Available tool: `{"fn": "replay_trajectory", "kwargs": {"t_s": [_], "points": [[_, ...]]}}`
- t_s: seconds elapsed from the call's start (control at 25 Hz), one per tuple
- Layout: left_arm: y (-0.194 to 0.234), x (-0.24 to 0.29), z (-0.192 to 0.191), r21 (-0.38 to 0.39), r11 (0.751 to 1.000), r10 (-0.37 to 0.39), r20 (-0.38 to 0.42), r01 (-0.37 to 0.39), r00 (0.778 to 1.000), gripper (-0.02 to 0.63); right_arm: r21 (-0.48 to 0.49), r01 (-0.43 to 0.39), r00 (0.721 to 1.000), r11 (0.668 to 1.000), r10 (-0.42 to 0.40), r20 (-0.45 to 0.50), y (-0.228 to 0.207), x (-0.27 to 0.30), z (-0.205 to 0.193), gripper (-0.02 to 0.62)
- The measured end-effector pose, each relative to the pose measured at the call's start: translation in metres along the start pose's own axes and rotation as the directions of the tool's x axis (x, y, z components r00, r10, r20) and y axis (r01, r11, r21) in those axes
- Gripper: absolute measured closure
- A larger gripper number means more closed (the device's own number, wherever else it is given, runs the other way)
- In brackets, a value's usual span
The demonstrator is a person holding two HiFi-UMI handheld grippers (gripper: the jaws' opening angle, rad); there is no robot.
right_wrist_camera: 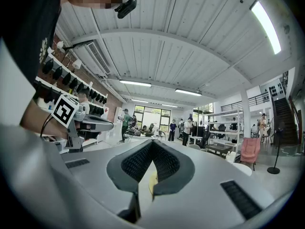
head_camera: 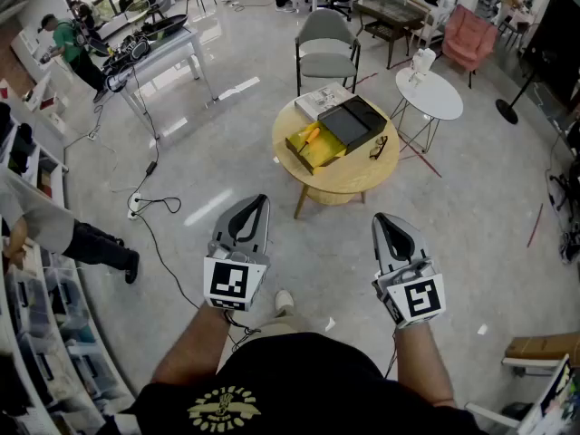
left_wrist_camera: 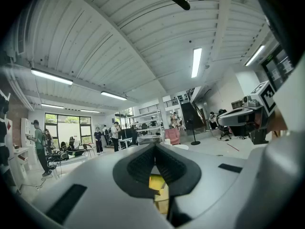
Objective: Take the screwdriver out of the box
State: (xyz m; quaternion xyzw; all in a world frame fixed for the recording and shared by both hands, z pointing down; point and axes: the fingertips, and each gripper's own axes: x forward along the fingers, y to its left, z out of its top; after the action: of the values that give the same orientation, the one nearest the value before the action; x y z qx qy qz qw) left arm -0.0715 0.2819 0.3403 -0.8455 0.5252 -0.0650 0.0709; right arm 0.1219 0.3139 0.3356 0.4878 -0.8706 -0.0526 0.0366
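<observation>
The box [head_camera: 317, 149] lies open on a round wooden table [head_camera: 349, 181] some way ahead of me, its yellow inside showing, with a black lid [head_camera: 355, 122] against its right side. Something yellow-orange lies in the box; whether it is the screwdriver is too small to tell. My left gripper [head_camera: 258, 201] and right gripper [head_camera: 381, 218] are held level above the floor, well short of the table, both shut and empty. In the left gripper view the jaws of the left gripper [left_wrist_camera: 153, 146] meet, with the yellow box [left_wrist_camera: 157, 182] glimpsed below them. The right gripper [right_wrist_camera: 152, 142] is likewise closed.
A book [head_camera: 319, 101] and glasses [head_camera: 378, 147] share the round table. Behind it stand a grey chair [head_camera: 326, 51] and a small white table [head_camera: 430, 93]. A cable [head_camera: 159, 208] runs over the floor at left, beside shelving [head_camera: 36, 315]. People stand at the far desks.
</observation>
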Motion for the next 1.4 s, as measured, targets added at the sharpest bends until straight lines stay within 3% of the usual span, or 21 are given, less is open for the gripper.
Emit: {"fn": "replay_trajectory", "kwargs": {"t_s": [0.52, 1.2, 1.4], "points": [[0.029, 0.041, -0.020, -0.020, 1.000, -0.012, -0.050, 0.011, 0.999, 0.588, 0.051, -0.029, 0.999, 0.998, 0.030, -0.021, -0.007, 0.052, -0.016, 0.580], [0.101, 0.084, -0.022, -0.013, 1.000, -0.001, -0.034, 0.001, 0.999, 0.589, 0.022, -0.032, 0.999, 0.999, 0.032, -0.036, -0.013, 0.123, 0.001, 0.581], [0.120, 0.091, -0.026, -0.031, 0.999, -0.043, -0.009, 0.043, 0.999, 0.589, 0.003, -0.024, 0.998, 1.000, 0.025, -0.062, -0.006, 0.143, 0.003, 0.581]]}}
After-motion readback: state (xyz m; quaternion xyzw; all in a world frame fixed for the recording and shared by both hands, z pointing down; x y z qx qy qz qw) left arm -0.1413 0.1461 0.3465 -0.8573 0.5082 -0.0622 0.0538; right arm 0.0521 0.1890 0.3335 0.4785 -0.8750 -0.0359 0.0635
